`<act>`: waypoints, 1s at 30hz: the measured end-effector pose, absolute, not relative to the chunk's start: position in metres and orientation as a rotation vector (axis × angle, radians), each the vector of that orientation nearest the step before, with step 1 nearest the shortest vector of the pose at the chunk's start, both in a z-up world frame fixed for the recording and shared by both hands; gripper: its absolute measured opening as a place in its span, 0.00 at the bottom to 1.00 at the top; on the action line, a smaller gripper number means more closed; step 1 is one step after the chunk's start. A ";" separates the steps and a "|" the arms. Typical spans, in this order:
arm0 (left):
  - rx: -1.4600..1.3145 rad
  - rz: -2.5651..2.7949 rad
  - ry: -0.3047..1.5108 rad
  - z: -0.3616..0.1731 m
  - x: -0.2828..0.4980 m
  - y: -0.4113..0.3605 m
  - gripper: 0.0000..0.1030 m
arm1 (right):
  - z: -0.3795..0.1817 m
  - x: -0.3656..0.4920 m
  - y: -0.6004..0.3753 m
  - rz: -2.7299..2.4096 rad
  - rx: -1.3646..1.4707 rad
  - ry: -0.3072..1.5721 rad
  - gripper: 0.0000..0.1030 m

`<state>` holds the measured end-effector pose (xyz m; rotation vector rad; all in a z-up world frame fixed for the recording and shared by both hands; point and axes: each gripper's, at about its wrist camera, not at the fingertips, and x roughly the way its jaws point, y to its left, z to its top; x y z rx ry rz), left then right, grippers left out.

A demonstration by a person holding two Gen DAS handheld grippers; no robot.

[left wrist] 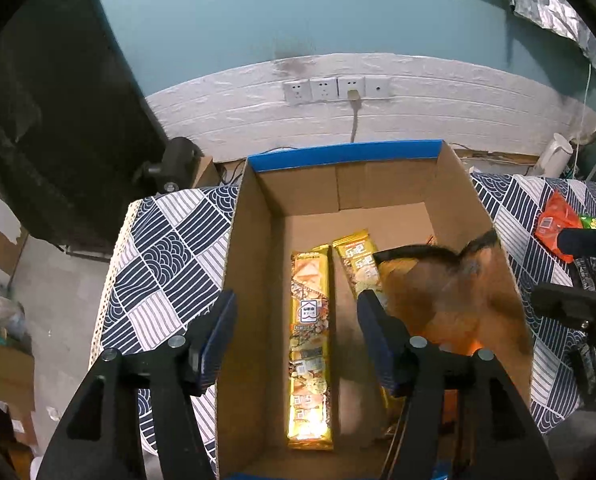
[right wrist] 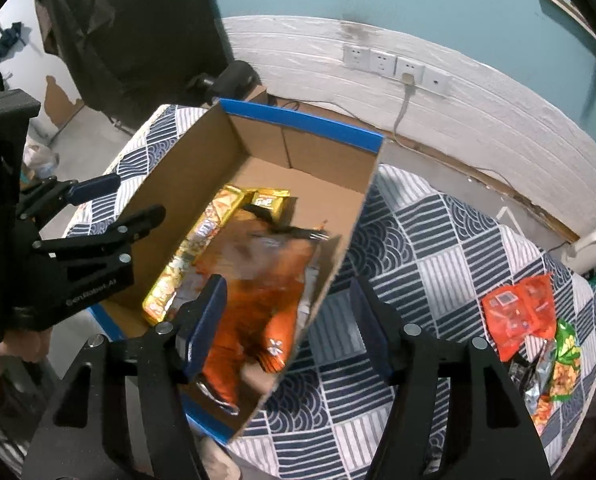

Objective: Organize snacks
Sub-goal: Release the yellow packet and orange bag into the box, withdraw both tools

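Note:
A cardboard box [left wrist: 250, 264] with blue-taped rims stands on the patterned tablecloth; it also shows in the right wrist view [right wrist: 186, 176]. Inside lie two long gold snack packs [left wrist: 309, 340] [right wrist: 202, 240] and a blurred orange snack bag [left wrist: 449, 300] [right wrist: 258, 296], which looks in motion along the box's right side. My left gripper [left wrist: 298, 336] is open and empty, its fingers straddling the box's left wall. My right gripper [right wrist: 286, 316] is open and empty above the box's right wall.
Loose snack bags lie at the table's right: an orange-red one [right wrist: 521, 320] and a green one [right wrist: 565, 360], also in the left wrist view [left wrist: 553, 228]. A white wall with sockets [left wrist: 333, 88] runs behind. A white kettle [right wrist: 589, 252] stands at the far right.

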<state>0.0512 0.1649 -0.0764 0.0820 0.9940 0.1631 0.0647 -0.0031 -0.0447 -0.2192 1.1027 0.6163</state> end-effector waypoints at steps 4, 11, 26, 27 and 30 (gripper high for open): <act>0.073 0.153 0.994 -0.075 0.052 0.160 0.61 | -0.043 0.064 -0.017 0.591 -0.214 1.099 0.69; 0.056 0.124 1.001 -0.073 0.055 0.147 0.61 | -0.041 0.062 -0.044 0.556 -0.197 1.097 0.69; 0.132 0.043 0.999 -0.067 0.058 0.089 0.61 | -0.035 0.059 -0.105 0.475 -0.173 1.072 0.72; 0.141 0.037 1.000 -0.067 0.058 0.084 0.61 | -0.035 0.059 -0.111 0.469 -0.171 1.071 0.72; 0.163 0.020 1.003 -0.068 0.059 0.071 0.61 | -0.037 0.058 -0.130 0.441 -0.166 1.068 0.73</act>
